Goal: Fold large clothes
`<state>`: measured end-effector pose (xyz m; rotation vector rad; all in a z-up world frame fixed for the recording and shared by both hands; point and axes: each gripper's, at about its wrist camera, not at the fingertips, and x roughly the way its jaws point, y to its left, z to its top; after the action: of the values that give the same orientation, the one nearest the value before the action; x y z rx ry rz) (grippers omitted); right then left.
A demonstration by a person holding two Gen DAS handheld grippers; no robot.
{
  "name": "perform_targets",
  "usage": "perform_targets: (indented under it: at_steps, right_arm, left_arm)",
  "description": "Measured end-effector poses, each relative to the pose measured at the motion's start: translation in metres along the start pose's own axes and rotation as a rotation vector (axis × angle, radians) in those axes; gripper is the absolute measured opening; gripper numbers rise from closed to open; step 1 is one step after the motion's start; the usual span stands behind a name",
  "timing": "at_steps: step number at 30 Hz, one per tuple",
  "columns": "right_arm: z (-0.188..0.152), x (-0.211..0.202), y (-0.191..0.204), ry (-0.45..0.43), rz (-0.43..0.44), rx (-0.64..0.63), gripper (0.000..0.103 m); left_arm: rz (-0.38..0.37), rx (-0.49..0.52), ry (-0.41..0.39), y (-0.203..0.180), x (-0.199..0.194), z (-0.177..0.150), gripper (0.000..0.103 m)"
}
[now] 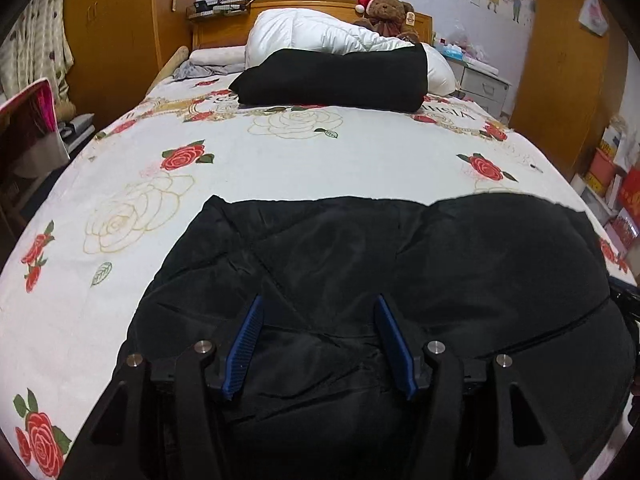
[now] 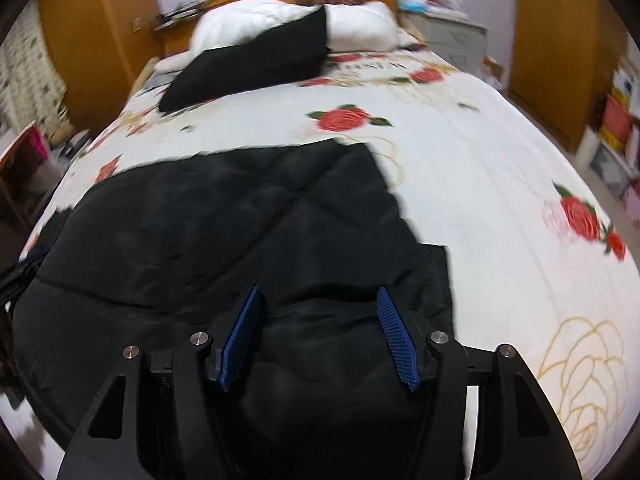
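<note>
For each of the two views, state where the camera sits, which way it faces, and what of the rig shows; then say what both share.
Left wrist: sits on the left gripper, facing up the bed toward the headboard; its open blue fingers hang over the black jacket.
Right wrist: sits on the right gripper, facing the same way, blurred; fingers open over the jacket's right part.
Shared: jacket, rose bedspread, folded black garment, teddy bear.

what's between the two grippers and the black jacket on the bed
Nothing visible. The left gripper and right gripper both hang open directly over the black quilted jacket, with only air between. The folded black garment lies far off near the pillows.
</note>
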<state>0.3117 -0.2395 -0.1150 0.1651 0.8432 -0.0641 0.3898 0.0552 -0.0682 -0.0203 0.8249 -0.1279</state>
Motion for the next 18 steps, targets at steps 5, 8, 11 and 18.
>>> perform_targets:
  at_steps: [5, 8, 11, 18]
  right_arm:
    - [-0.006, -0.034, -0.016, -0.052, 0.034, 0.033, 0.061]
    - [-0.019, -0.038, -0.026, -0.044, 0.004, 0.036, 0.064]
    - [-0.027, -0.034, -0.032, -0.025, -0.014, 0.044, 0.067]
    - [-0.031, -0.029, -0.039, 0.0, -0.029, 0.043, 0.069]
  left_arm:
    - [0.002, -0.03, -0.041, 0.02, -0.031, -0.005, 0.061]
    - [0.052, -0.078, -0.052, 0.048, -0.046, -0.013, 0.061]
    - [0.102, -0.133, -0.018, 0.074, -0.043, -0.022, 0.061]
    - [0.101, -0.161, 0.012, 0.092, -0.029, -0.047, 0.066]
